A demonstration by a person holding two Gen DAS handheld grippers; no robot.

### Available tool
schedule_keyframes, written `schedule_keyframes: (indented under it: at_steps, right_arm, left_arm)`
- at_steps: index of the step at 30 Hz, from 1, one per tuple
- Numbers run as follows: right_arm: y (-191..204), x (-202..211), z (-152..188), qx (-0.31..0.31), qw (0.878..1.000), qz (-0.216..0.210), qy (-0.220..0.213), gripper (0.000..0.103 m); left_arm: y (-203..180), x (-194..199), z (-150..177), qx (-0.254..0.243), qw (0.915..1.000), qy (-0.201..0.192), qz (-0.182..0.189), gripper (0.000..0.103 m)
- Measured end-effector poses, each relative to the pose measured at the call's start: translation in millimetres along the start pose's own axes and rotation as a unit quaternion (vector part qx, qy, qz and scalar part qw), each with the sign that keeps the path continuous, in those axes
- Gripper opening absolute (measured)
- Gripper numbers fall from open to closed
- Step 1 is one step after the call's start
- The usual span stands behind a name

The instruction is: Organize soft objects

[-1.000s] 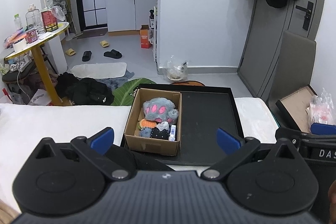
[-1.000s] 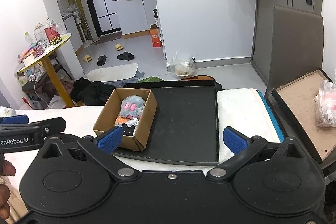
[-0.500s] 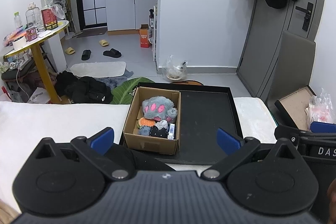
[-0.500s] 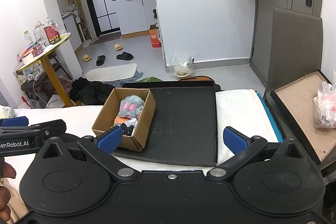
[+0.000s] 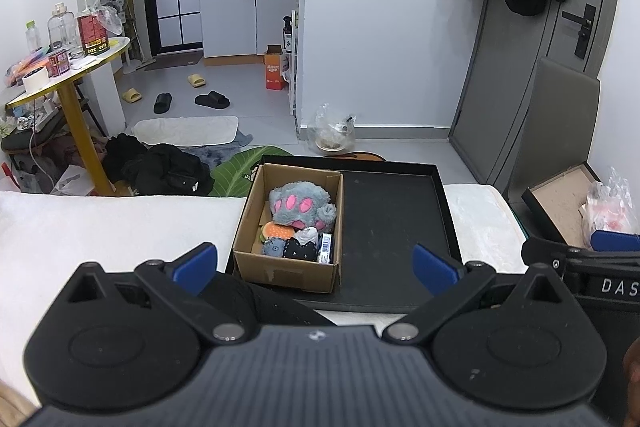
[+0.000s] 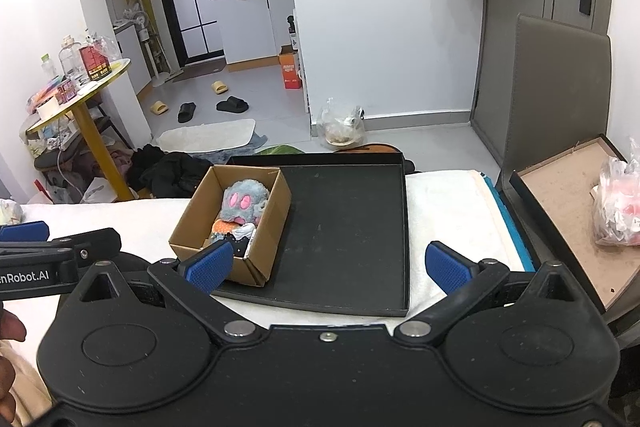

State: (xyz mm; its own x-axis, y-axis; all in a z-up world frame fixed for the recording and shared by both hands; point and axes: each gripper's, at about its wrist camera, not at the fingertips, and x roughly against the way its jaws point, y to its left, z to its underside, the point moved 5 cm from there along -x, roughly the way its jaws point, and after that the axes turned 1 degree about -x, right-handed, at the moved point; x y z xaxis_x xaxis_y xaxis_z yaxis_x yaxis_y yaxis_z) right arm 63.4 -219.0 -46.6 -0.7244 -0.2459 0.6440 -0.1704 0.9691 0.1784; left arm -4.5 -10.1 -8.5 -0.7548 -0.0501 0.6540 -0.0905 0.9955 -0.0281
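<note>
sitting in the left half of a shallow black tray (image 5: 394, 215) on the white bed (image 5: 100, 227), a brown cardboard box (image 5: 288, 273) holds a grey plush paw with pink pads (image 5: 300, 205) and small soft toys. left gripper (image 5: 314, 263) and right gripper (image 6: 326, 263) hover at the bed's near edge, jaws wide, holding nothing.

White walls, grey floor (image 5: 248, 107), grey door (image 5: 516, 75), round yellow side table (image 5: 72, 67), kitchenette behind.

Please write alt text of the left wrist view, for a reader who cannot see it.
Open left tongs hover before a cardboard box holding a grey plush paw and small soft items. The box sits in a black tray on a white cloth.
</note>
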Motion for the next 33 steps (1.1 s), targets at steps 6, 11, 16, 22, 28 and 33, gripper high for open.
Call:
schedule_keyframes:
  at_steps: [6,11,16,22,28,33]
  right_arm:
    - [-1.2,1.3,-0.1,0.002,1.000,-0.002,-0.001,0.103]
    - [-3.1,1.0,0.4,0.002,1.000,-0.003,0.002,0.103]
    - [-3.7,1.3,0.9,0.004,1.000,-0.003,0.002,0.103]
    - [-3.9,2.1,1.1,0.004,1.000,-0.002,0.002,0.103]
    - [-3.3,2.1,1.2,0.003,1.000,-0.003,0.003,0.103]
    - [-3.1,1.7,1.3,0.005,1.000,-0.003,0.003,0.103]
  left_arm:
    - [0.1,-1.9,1.2,0.003,1.0000,0.001,-0.005,0.103]
    - [0.3,-1.8,1.4,0.002,1.0000,0.001,-0.004,0.103]
    - [-0.1,-1.6,1.4,0.003,1.0000,0.002,-0.005,0.103]
    - [-1.1,-1.5,1.0,0.003,1.0000,0.001,-0.005,0.103]
    - [0.2,-1.7,1.2,0.005,1.0000,0.001,-0.006,0.103]
    - [1.6,-1.3,0.7,0.006,1.0000,0.001,-0.005,0.103]
